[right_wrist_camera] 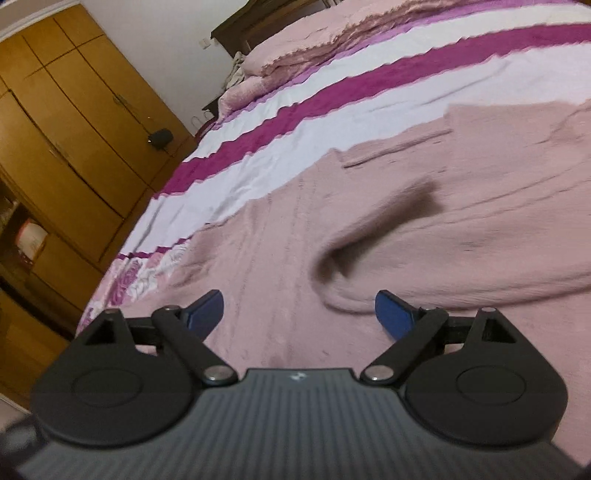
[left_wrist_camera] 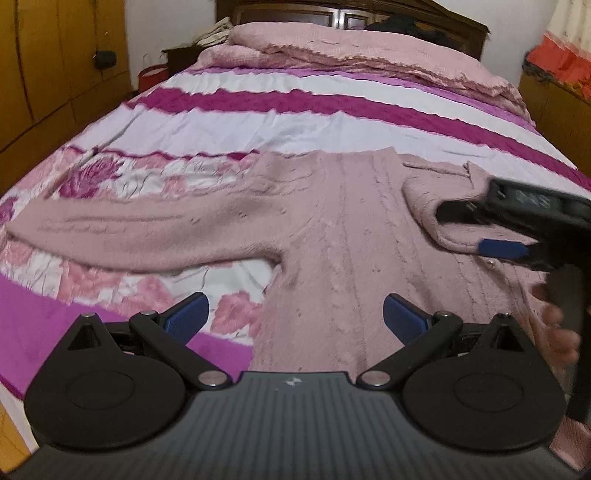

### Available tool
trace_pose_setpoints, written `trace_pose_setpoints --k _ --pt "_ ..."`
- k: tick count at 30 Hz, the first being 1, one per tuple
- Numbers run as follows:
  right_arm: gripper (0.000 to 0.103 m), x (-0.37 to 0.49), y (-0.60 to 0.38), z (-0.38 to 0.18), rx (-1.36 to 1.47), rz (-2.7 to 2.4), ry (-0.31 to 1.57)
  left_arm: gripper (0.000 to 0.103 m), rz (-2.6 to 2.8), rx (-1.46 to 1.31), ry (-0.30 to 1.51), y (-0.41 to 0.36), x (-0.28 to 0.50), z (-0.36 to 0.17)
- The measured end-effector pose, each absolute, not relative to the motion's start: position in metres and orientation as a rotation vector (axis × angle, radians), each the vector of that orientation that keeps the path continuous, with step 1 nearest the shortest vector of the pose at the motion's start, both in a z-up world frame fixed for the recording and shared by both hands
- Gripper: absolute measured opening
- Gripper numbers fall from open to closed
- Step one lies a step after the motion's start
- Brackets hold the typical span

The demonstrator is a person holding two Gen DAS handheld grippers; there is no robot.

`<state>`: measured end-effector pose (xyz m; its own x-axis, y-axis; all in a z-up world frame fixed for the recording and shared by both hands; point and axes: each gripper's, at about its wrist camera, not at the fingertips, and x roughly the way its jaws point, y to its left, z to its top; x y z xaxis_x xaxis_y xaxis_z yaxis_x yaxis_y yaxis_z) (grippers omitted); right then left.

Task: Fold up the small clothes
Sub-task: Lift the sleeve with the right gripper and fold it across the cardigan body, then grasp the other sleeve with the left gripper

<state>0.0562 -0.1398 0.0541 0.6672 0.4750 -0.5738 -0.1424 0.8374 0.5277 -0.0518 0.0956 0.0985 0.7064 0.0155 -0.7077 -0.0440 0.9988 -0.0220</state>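
Observation:
A pale pink knitted sweater (left_wrist_camera: 343, 236) lies flat on the bed. Its left sleeve (left_wrist_camera: 122, 229) stretches out to the left. Its right sleeve (left_wrist_camera: 436, 206) is folded across the body. My left gripper (left_wrist_camera: 295, 314) is open and empty, low over the sweater's lower left edge. My right gripper (left_wrist_camera: 469, 230) shows in the left wrist view at the right, open around the cuff of the folded sleeve. In the right wrist view the right gripper (right_wrist_camera: 299, 310) is open, with the sleeve cuff (right_wrist_camera: 347, 291) just ahead of its right finger.
The bed has a striped and flowered magenta, white and pink cover (left_wrist_camera: 258, 122). A folded pink blanket (left_wrist_camera: 351, 51) lies at the head. Wooden wardrobes (right_wrist_camera: 66, 147) stand along the left side. A dark headboard (left_wrist_camera: 332, 14) is at the far end.

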Motion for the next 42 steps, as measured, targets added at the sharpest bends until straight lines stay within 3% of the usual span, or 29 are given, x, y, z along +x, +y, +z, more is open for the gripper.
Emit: trace_pose_setpoints --k 8,18,25,29,36,38,40,42 --pt "0.091 0.026 -0.192 0.071 0.405 0.188 0.667 0.103 -0.052 0.097 0.718 0.048 -0.024 0.114" --pt "0.090 0.049 -0.251 0.062 0.318 0.006 0.565 0.103 -0.162 0.160 0.646 -0.027 0.027 0.104" --pt "0.089 0.055 -0.281 0.027 0.350 -0.084 0.541 0.092 -0.201 0.236 0.638 -0.072 0.067 0.075" --pt "0.089 0.051 -0.276 0.014 0.309 -0.086 0.512 0.076 -0.173 0.258 0.672 -0.090 0.095 0.056" --pt "0.090 0.048 -0.277 0.009 0.316 -0.086 0.492 0.074 -0.195 0.294 0.634 -0.112 0.124 0.037" --pt "0.090 0.048 -0.277 0.009 0.316 -0.085 0.491 0.040 -0.192 0.322 0.619 -0.118 0.126 0.034" --pt "0.090 0.048 -0.277 0.009 0.311 -0.087 0.490 0.023 -0.186 0.292 0.616 -0.115 0.129 0.035" --pt "0.090 0.047 -0.277 0.009 0.310 -0.087 0.488 0.017 -0.192 0.224 0.608 -0.105 0.128 0.041"
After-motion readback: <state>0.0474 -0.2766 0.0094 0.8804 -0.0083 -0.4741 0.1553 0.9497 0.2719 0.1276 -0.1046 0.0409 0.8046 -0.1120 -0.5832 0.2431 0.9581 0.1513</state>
